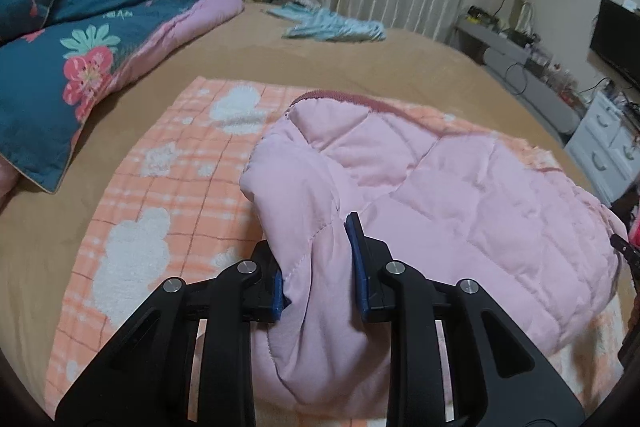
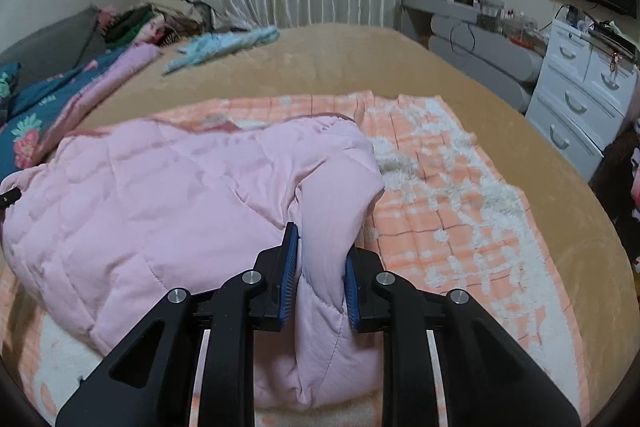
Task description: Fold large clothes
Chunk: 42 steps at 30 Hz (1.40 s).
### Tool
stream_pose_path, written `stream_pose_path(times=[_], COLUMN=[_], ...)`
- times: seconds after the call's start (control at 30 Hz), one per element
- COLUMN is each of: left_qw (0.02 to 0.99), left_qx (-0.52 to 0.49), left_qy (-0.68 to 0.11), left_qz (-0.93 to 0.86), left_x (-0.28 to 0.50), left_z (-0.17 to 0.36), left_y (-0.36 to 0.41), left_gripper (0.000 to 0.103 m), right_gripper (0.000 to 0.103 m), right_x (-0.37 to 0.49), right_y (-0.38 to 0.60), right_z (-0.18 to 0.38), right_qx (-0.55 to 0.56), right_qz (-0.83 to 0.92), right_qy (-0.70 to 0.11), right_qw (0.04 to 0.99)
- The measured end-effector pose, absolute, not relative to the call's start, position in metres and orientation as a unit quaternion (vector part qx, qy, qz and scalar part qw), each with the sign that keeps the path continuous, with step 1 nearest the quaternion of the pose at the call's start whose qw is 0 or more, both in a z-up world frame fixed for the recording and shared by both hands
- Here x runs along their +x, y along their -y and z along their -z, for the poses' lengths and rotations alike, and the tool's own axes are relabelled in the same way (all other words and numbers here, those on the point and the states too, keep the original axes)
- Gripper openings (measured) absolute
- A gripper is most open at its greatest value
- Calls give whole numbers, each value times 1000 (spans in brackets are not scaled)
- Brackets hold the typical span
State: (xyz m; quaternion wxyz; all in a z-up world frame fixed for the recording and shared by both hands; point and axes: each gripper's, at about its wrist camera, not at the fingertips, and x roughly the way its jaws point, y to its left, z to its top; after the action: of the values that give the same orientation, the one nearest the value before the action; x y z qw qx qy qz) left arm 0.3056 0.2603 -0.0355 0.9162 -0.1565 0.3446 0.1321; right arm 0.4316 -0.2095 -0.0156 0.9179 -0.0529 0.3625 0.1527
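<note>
A pink quilted jacket [image 1: 460, 187] lies on an orange checked blanket [image 1: 168, 187] on the bed. My left gripper [image 1: 318, 263] is shut on a bunched fold at the jacket's near left edge. In the right wrist view the same jacket [image 2: 160, 203] spreads to the left over the blanket [image 2: 460, 227]. My right gripper [image 2: 322, 267] is shut on a bunched fold at the jacket's near right edge. The blue pads [image 2: 290, 263] press the fabric from both sides. Both held folds rise a little above the blanket.
The tan bed cover [image 1: 360, 67] reaches back to the curtains. A blue floral duvet [image 1: 60, 75] is piled at the left. A light blue garment [image 1: 332, 25] lies at the far side. White drawers [image 2: 576, 99] and a grey desk [image 2: 472, 27] stand at the right.
</note>
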Motion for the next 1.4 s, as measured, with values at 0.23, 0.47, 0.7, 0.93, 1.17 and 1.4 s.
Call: stream_pose_path(times=[0.23, 0.47, 0.7, 0.93, 1.17, 1.4], left_qw=[905, 898, 895, 900, 901, 895], left_qx=[-158, -166, -153, -146, -145, -163], left_qy=[-369, -380, -383, -374, -368, -370], left_qz=[-141, -147, -169, -172, -178, -187], left_x=[325, 333, 324, 295, 259, 227], left_z=[61, 71, 61, 45, 37, 42], left_y=[-265, -270, -270, -262, -255, -256], left_gripper=[19, 22, 58, 86, 94, 94], right_gripper=[20, 32, 80, 98, 99, 99], right_x=[448, 452, 448, 410, 371, 344], right_y=[200, 202, 227, 262, 280, 280], right_z=[47, 67, 61, 41, 35, 33], right_qx=[-73, -66, -12, 74, 117, 129], right_qz=[-141, -136, -117, -130, -147, -160], right_qy=[-393, -414, -433, -407, -403, -403], right_qw=[906, 898, 894, 901, 896, 892])
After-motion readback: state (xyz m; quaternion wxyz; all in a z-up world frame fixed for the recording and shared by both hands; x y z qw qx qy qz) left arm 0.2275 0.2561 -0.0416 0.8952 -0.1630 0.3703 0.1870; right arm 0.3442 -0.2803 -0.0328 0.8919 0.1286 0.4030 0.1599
